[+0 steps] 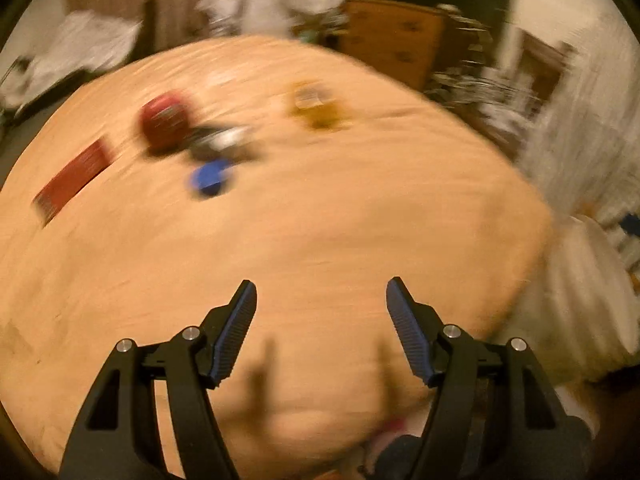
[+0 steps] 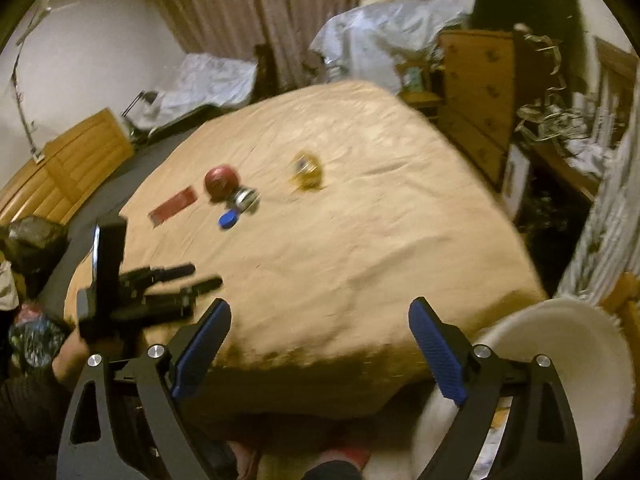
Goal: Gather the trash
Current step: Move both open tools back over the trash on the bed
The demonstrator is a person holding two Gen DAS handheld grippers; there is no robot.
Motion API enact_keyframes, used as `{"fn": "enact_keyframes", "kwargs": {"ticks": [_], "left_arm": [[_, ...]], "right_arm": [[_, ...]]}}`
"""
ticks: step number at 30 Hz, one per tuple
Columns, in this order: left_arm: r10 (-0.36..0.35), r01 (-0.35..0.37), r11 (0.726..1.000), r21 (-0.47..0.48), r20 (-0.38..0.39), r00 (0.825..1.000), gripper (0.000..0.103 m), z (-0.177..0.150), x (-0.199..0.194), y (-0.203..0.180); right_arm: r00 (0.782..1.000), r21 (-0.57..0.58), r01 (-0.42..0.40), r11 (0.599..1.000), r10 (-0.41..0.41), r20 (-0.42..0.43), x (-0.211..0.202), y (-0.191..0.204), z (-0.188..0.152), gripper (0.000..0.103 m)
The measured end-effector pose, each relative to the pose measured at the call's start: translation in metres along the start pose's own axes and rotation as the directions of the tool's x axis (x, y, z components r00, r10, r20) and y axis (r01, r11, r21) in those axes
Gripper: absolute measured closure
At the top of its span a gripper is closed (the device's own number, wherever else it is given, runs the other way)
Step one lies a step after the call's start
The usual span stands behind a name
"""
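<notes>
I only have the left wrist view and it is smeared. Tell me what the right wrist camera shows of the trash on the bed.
Observer: It is sharper. The round red item lies against a silvery piece, with the blue cap just nearer the camera.
Operator: Report the right hand-held gripper.
Observer: The right hand-held gripper is open and empty, above the near edge of the bed.
Operator: Find me somewhere to drop things.
Observer: A round white tub stands beside the bed's near right corner. I cannot see what is in it.
</notes>
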State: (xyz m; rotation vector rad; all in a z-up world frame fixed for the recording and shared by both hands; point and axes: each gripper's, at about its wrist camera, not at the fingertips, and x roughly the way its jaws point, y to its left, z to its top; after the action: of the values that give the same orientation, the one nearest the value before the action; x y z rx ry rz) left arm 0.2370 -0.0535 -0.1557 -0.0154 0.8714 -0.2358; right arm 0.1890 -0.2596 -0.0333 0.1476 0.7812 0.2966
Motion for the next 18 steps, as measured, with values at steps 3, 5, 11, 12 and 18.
{"fn": "enact_keyframes", "kwargs": {"ticks": [3,5,11,12,18], "left_arm": [[0.058,-0.059,0.995,-0.081,-0.02,0.998,0.039,0.002,0.01,0.052],[0.071,-0.074,0.992,-0.106,-0.03,0.997,0.039,0.005,0.017,0.071],[0.074,-0.079,0.99,-0.115,-0.053,0.996,0.039,0.025,0.049,0.089],[0.074,-0.079,0.991,-0.11,-0.053,0.996,0.039,0.028,0.054,0.089],[0.075,-0.075,0.995,-0.068,-0.01,0.997,0.022,0.052,0.076,0.074]], "right_arm": [[0.999,0.002,-0.033,0.999,0.033,-0.032,0.027,0.014,-0.004,0.013],[0.998,-0.001,-0.045,0.999,0.045,-0.046,0.041,0.02,-0.005,0.013],[0.995,-0.009,-0.059,0.998,0.058,-0.079,0.072,0.028,-0.007,0.012],[0.995,-0.008,-0.059,0.998,0.058,-0.083,0.076,0.029,-0.007,0.012],[0.994,0.008,-0.044,0.999,0.045,-0.097,0.09,0.016,-0.007,0.013]]}}
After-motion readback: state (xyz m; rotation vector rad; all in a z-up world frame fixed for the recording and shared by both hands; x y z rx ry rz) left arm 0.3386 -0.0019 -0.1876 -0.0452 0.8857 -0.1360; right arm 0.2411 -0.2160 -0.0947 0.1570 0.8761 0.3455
